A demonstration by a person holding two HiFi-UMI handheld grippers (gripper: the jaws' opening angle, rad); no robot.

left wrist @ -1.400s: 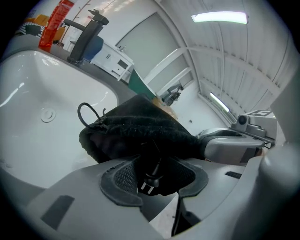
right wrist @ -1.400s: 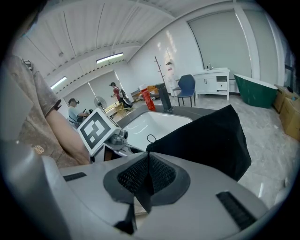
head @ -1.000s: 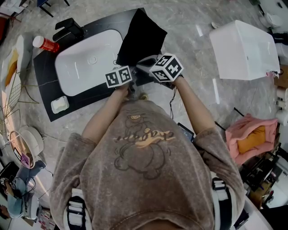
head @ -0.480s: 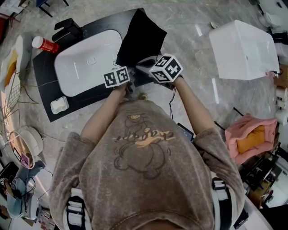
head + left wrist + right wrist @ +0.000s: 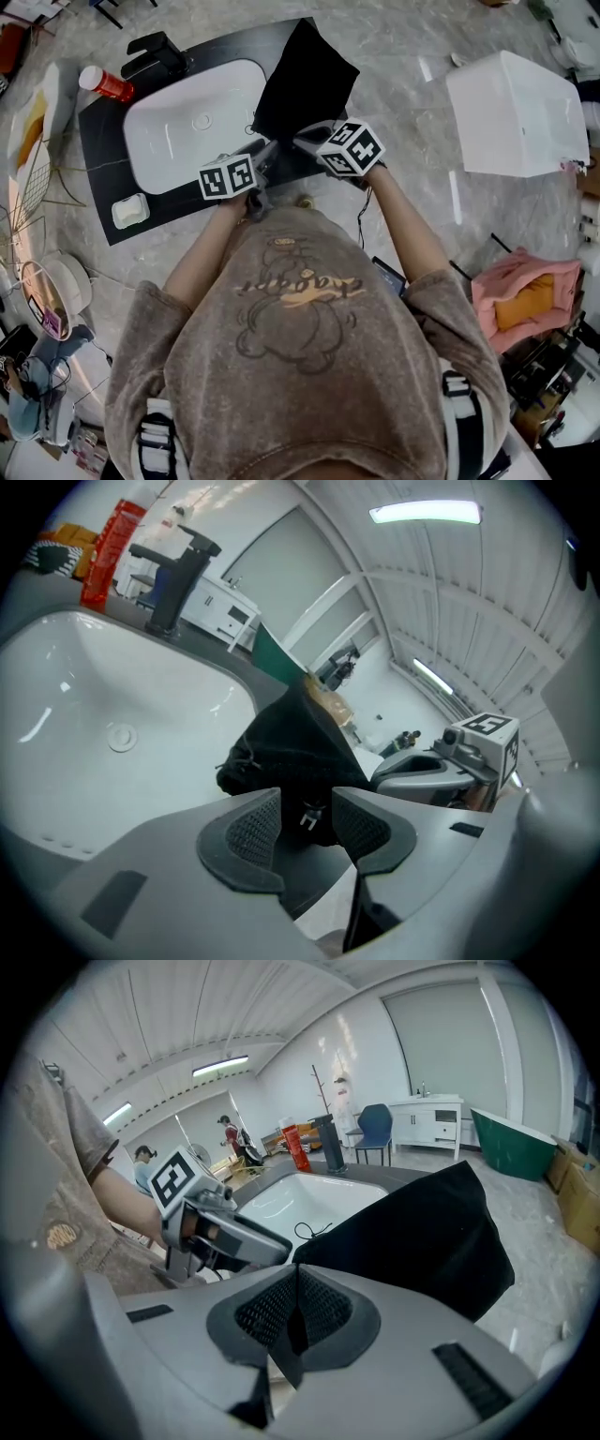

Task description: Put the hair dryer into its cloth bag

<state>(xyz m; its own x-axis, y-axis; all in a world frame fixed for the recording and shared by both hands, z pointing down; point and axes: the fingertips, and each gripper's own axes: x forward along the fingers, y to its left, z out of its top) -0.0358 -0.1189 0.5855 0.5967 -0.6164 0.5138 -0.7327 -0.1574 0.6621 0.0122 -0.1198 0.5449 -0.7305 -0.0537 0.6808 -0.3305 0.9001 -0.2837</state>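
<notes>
Dark countertop (image 5: 101, 150): glossy basin (image 5: 192, 122) beside limp cloth bag (image 5: 309, 80).

Staged bathroom corner inside a big hall; reads as a mock-up studio, not a home. In front of me: white basin (image 5: 187, 127) sunk in a black worktop (image 5: 103, 159), with a black tap (image 5: 178, 569). Beyond: ribbed white ceiling with strip lights (image 5: 427, 514), a green tub (image 5: 520, 1143) loose on the floor, a blue chair (image 5: 375, 1129), cardboard boxes (image 5: 577, 1185), and people (image 5: 228, 1133) far back.
</notes>
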